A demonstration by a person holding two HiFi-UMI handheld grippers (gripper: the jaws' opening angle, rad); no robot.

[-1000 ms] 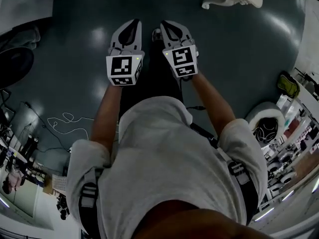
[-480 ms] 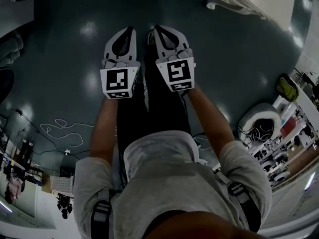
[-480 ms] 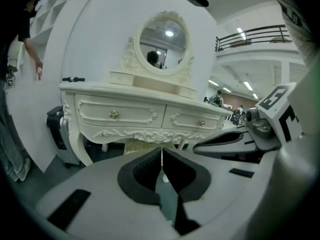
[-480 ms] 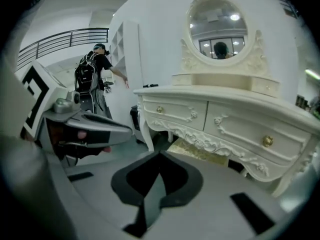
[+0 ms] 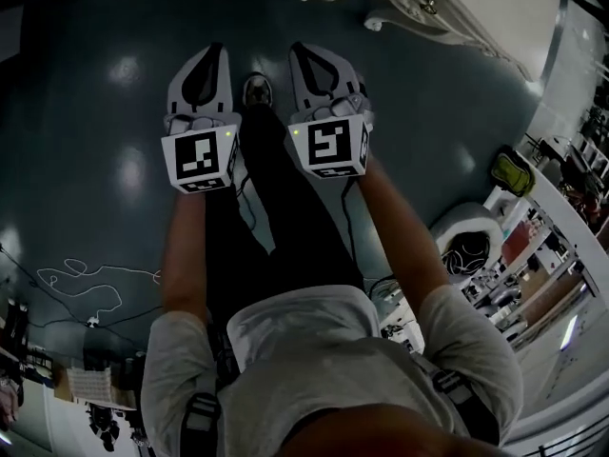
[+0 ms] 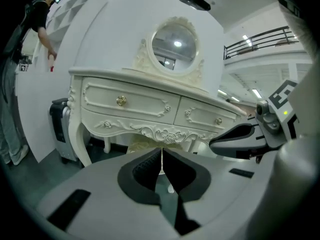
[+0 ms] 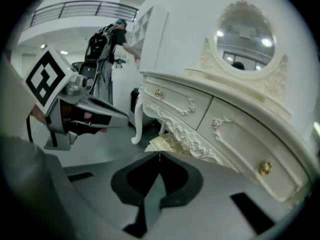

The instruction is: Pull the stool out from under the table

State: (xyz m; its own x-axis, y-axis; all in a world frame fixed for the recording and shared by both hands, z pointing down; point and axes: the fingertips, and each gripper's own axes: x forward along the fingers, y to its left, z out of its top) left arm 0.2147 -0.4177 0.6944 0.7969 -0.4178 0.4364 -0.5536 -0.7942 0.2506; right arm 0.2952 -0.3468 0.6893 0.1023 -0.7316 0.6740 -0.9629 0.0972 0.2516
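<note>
Two grey handheld grippers are held side by side above the dark glossy floor (image 5: 86, 112), each carrying one cube with black-and-white square markers. The left gripper (image 6: 161, 152) is seen with its two dark-padded jaws pressed together and nothing between them. The right gripper (image 7: 159, 157) is likewise closed and empty. Both are pointed at one cream-white carved dressing table (image 6: 130, 101), which is not touched by either. Two drawers are counted along the table's front, each fitted with one gold knob (image 6: 120, 101), and one oval mirror in a carved frame (image 6: 175, 43) is mounted on top. One stool with a pale yellow cushioned seat (image 6: 142, 144) is tucked under the table, between its curved legs, and only partly shown past the jaws. One dark boxy unit (image 6: 60, 129) is stood beside the table's left leg. One person (image 7: 107, 39) is seen in the background, beyond the table's end.
</note>
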